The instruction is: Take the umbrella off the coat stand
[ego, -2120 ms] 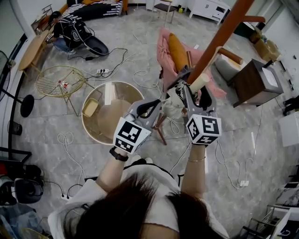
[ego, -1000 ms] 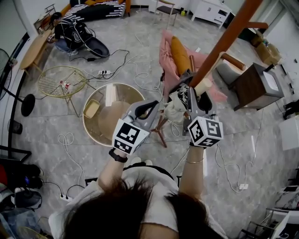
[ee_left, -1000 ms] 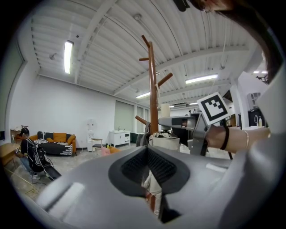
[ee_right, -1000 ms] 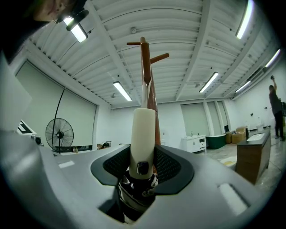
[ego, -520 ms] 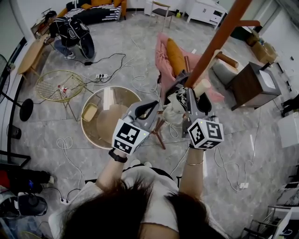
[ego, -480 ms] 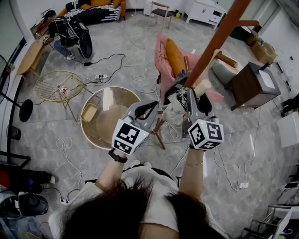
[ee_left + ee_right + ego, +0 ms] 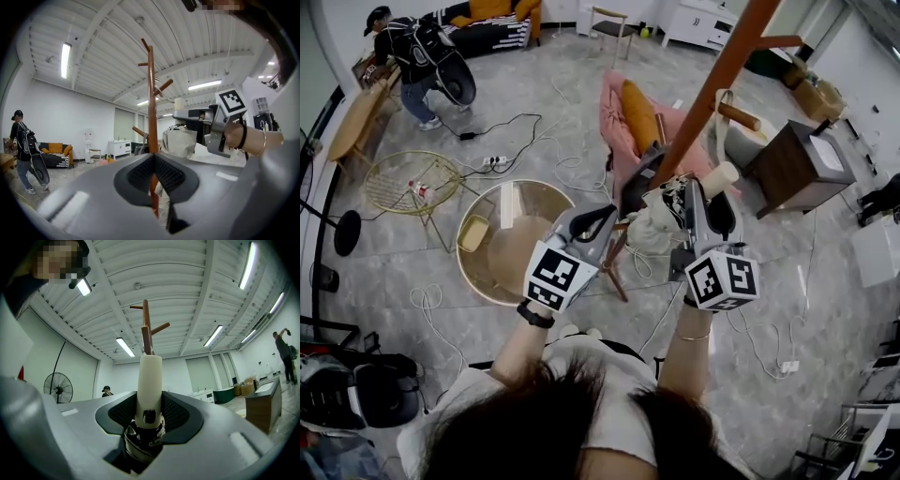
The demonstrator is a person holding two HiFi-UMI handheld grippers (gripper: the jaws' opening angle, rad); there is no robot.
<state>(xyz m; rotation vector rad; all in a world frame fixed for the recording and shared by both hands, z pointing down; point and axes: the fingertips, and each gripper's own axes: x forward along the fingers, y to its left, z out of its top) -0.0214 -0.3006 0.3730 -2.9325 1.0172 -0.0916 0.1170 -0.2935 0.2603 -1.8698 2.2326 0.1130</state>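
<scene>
The orange-brown coat stand [image 7: 712, 84] slants across the head view; its pole [image 7: 151, 108] rises straight ahead in the left gripper view. My right gripper [image 7: 705, 199] is shut on the folded beige umbrella [image 7: 649, 225], pads clamped on its cream handle [image 7: 149, 380] just above the button. The stand's top pegs [image 7: 146, 324] show behind the handle. The umbrella hangs close beside the pole, and whether its strap still sits on a peg is hidden. My left gripper [image 7: 605, 217] is level, to the left of the pole. Its fingertips meet and it holds nothing.
Below stand a round glass table [image 7: 511, 230], a pink chair [image 7: 619, 122] with an orange cushion and a dark wooden cabinet [image 7: 792, 164]. Cables run over the floor. A person with a backpack [image 7: 412, 56] stands far left beside a gold wire table [image 7: 403, 178].
My right gripper has risen with the umbrella, its handle now higher along the pole. The left gripper has stayed put. The person at the far left has stood up and moved.
</scene>
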